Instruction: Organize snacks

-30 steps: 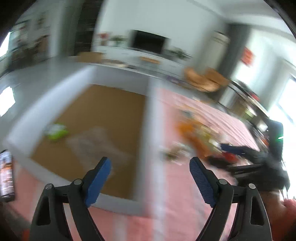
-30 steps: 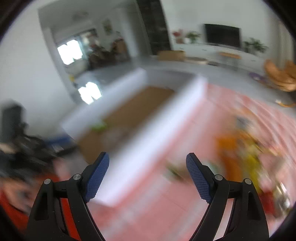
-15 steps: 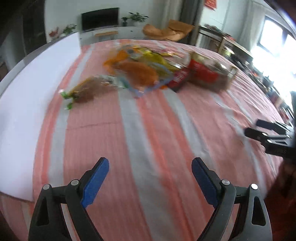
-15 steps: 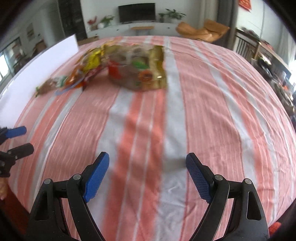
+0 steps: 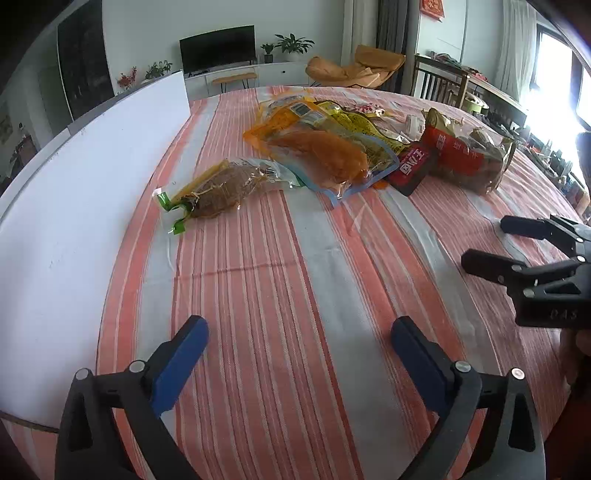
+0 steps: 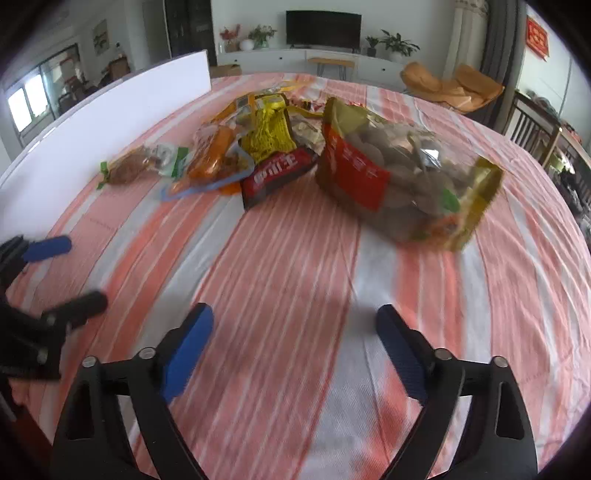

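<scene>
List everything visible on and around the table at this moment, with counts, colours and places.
tablecloth: one, pink and white stripes, covers the table
white board: one, upright along the table's left edge
brown pack: one, clear with green ends, nearest the board
orange pack: one, clear, blue-edged, mid-pile
yellow pack: one, behind the orange pack
dark red pack: one, front of the pile
big bag: one, red, gold and clear, right of the pile
TV: one, black, far wall
left gripper: blue pads, jaws opening, nothing between
right gripper: blue pads, jaws opening, nothing between
</scene>
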`<state>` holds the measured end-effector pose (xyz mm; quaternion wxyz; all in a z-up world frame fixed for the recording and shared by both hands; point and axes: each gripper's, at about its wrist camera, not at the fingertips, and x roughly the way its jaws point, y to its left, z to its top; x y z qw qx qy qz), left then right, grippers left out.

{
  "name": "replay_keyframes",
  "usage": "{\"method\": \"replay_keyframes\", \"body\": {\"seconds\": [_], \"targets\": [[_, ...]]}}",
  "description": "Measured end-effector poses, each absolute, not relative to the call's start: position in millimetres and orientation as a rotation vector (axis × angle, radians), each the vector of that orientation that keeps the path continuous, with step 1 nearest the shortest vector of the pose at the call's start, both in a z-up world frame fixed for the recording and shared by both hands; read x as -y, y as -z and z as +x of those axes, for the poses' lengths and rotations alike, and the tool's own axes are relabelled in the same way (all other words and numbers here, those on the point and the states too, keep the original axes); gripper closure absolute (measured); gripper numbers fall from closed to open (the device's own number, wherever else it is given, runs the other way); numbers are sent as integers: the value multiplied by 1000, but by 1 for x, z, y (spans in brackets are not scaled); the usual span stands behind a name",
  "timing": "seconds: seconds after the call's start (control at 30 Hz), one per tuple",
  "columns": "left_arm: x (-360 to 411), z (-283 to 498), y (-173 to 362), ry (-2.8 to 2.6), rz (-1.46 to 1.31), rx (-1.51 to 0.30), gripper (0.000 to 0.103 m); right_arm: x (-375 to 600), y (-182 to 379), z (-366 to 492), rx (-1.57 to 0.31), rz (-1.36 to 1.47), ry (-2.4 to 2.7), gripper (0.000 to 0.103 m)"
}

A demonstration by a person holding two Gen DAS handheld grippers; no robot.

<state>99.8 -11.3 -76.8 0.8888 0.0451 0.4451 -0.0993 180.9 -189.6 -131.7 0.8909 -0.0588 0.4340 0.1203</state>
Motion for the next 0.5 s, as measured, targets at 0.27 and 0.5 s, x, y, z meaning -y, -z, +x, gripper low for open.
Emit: {"method": "replay_keyframes", "body": {"seconds": [0.27, 0.5], "targets": [[11, 99, 76, 205, 92, -930, 0, 191, 132, 184, -899, -118, -246, 7], [10, 99, 76, 204, 92, -930, 0, 192, 132, 184, -899, -120, -244, 7]]}}
